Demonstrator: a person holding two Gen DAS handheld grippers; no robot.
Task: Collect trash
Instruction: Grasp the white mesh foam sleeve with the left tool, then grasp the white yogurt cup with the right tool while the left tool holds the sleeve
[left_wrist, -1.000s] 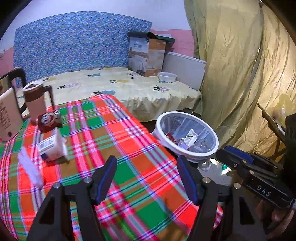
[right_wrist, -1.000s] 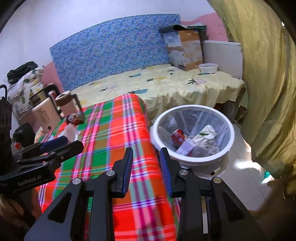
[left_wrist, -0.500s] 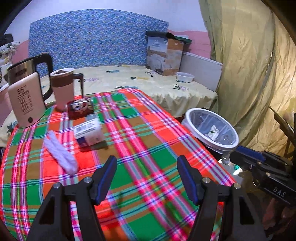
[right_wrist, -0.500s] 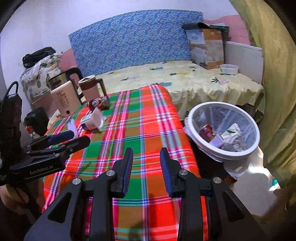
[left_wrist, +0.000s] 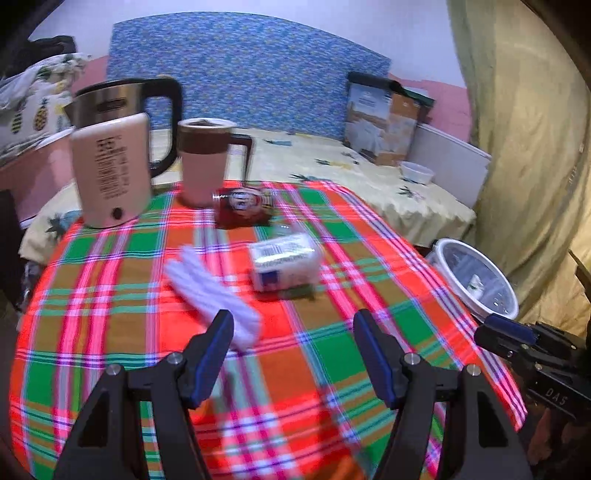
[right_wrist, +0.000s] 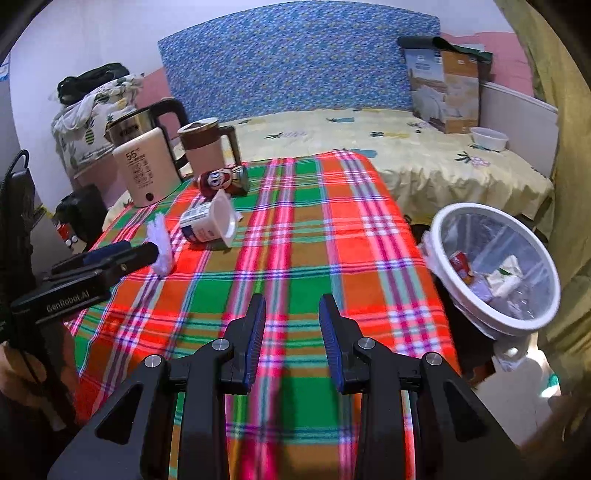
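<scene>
Both views bright indoors, colours strongly saturated; the plaid tablecloth (left_wrist: 110, 288) glows near neon. Left view: motion blur throughout, worst on the white tissue (left_wrist: 210, 291) and yogurt cup (left_wrist: 284, 266) at centre; kettle (left_wrist: 110, 166) lettering smeared. Right view sharper: kettle (right_wrist: 146, 166) print readable, slight smear in the cloth at 6 o'clock. Daylight patch on the floor (right_wrist: 524, 373) at 4 o'clock. Soft shadow under the yogurt cup (right_wrist: 208, 223). Fisheye bending and dark vignette at the corners of both views. No harsh glare.
</scene>
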